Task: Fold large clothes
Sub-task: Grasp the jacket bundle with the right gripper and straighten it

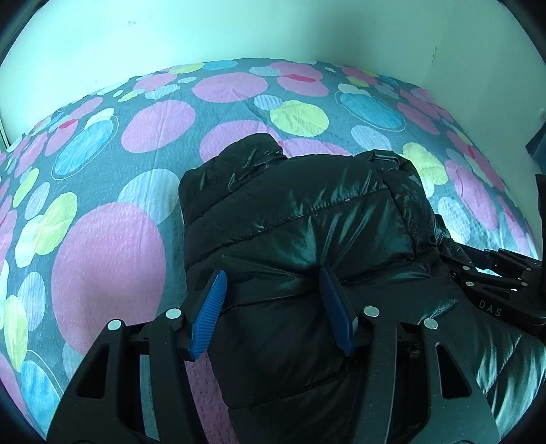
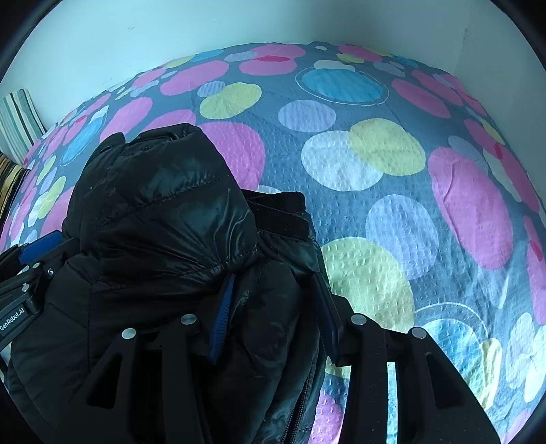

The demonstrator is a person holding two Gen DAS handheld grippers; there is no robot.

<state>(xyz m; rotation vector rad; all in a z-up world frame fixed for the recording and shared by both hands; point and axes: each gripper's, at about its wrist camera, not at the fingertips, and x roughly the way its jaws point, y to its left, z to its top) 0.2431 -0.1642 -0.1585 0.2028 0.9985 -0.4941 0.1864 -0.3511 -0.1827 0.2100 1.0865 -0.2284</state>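
Observation:
A shiny black puffer jacket [image 1: 307, 222] lies bunched and folded on the bed; it also shows in the right wrist view [image 2: 163, 218]. My left gripper [image 1: 271, 280] is open, its blue fingers [image 1: 210, 307] straddling the jacket's left part and pressing into the fabric. My right gripper [image 2: 273, 283] is open, its blue fingers [image 2: 223, 314] astride the jacket's right edge by the zipper. Each gripper shows in the other's view: the right one at the right edge [image 1: 501, 276], the left one at the left edge [image 2: 30, 263].
The bed has a grey cover [image 1: 112, 191] with pink, yellow, blue and white circles, also in the right wrist view [image 2: 392, 205]. White walls [image 1: 239, 30] run behind and to the right. Striped cushions [image 2: 17, 123] lean at the far left.

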